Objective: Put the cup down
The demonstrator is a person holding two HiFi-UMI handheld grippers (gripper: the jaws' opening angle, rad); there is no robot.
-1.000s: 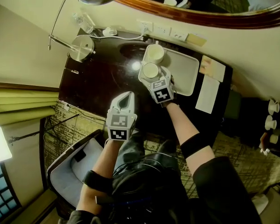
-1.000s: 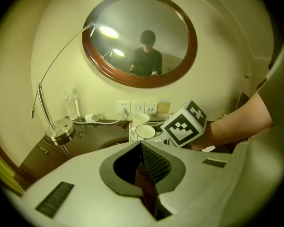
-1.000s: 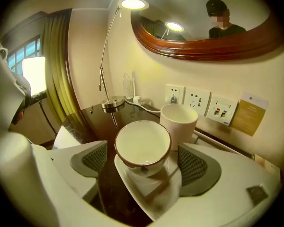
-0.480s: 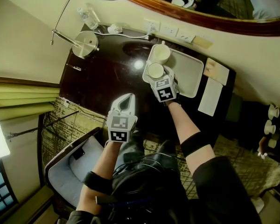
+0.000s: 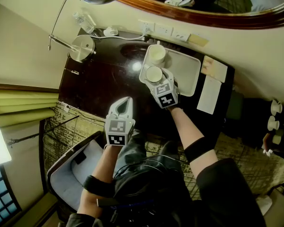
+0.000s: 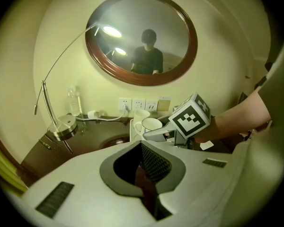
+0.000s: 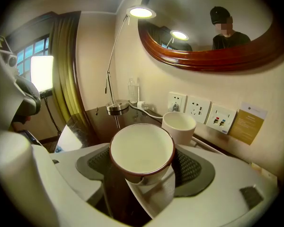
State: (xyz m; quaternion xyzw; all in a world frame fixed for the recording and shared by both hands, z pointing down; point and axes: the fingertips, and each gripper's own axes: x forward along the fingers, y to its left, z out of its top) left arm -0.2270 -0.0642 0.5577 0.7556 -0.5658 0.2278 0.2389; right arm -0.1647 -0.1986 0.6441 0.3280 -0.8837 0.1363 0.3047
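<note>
Right gripper (image 7: 143, 174): its jaws had just been closing and stood wide, with the pads pressed on both sides of the cup (image 7: 141, 148).
Cup: white with a dark rim, upright and empty, sitting between the right gripper's jaws.
Tray (image 5: 189, 74): white, lying under and beyond the right gripper's tips. The cup was over its near left corner, but whether it rested there could not be told.
Second cup (image 7: 179, 126): stood on the tray just beyond the held cup, slightly right of the jaws' line.
Left gripper (image 6: 143, 167): jaws were together with nothing between them. The right gripper was ahead of it and to its right.
Lamp base (image 5: 83, 48): sat on the dark table (image 5: 109, 79), ahead-left of the left gripper and well apart from it.
Wall sockets (image 7: 199, 109): were on the wall beyond the second cup.
</note>
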